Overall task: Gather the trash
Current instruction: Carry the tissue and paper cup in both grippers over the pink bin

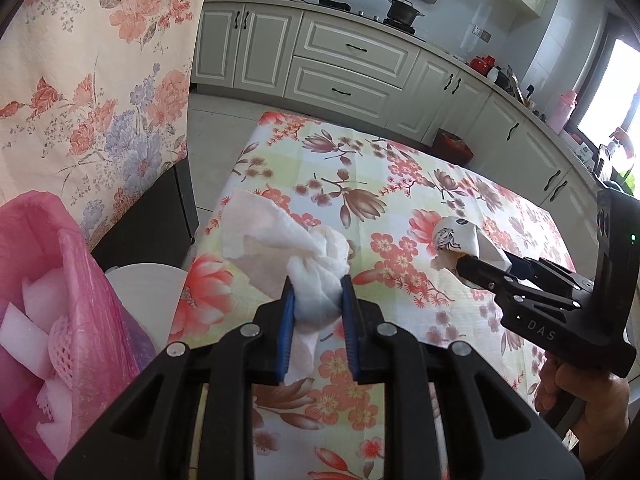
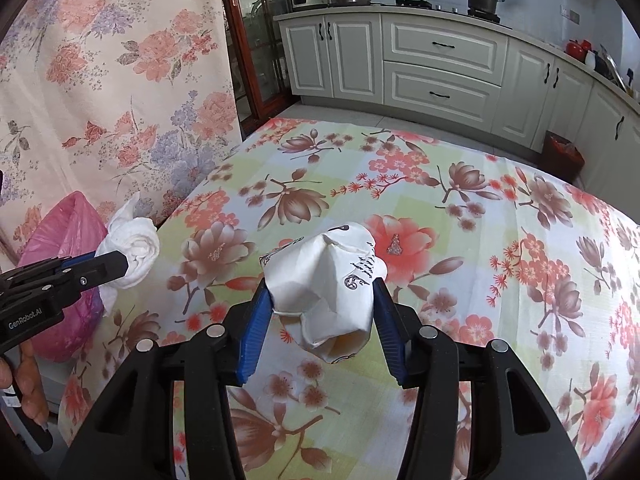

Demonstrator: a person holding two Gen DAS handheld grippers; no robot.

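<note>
My left gripper (image 1: 318,286) is shut on a crumpled white paper towel (image 1: 296,240), held just above the flowered tablecloth (image 1: 360,184). In the right wrist view the same paper towel (image 2: 134,246) hangs at the left in the left gripper (image 2: 120,266). My right gripper (image 2: 322,294) is shut on a crushed white paper cup (image 2: 332,284) with dark printed marks, lifted off the cloth. The left wrist view shows that paper cup (image 1: 456,240) in the right gripper (image 1: 474,270) to the right. A pink trash bag (image 1: 48,280) with white foam scraps stands at the left.
The pink trash bag (image 2: 66,240) sits beside the table's left edge, below a flowered curtain (image 2: 100,80). A white round seat (image 1: 148,292) stands next to it. Kitchen cabinets (image 1: 344,60) run behind the table. A red bin (image 2: 564,152) stands on the floor at the far right.
</note>
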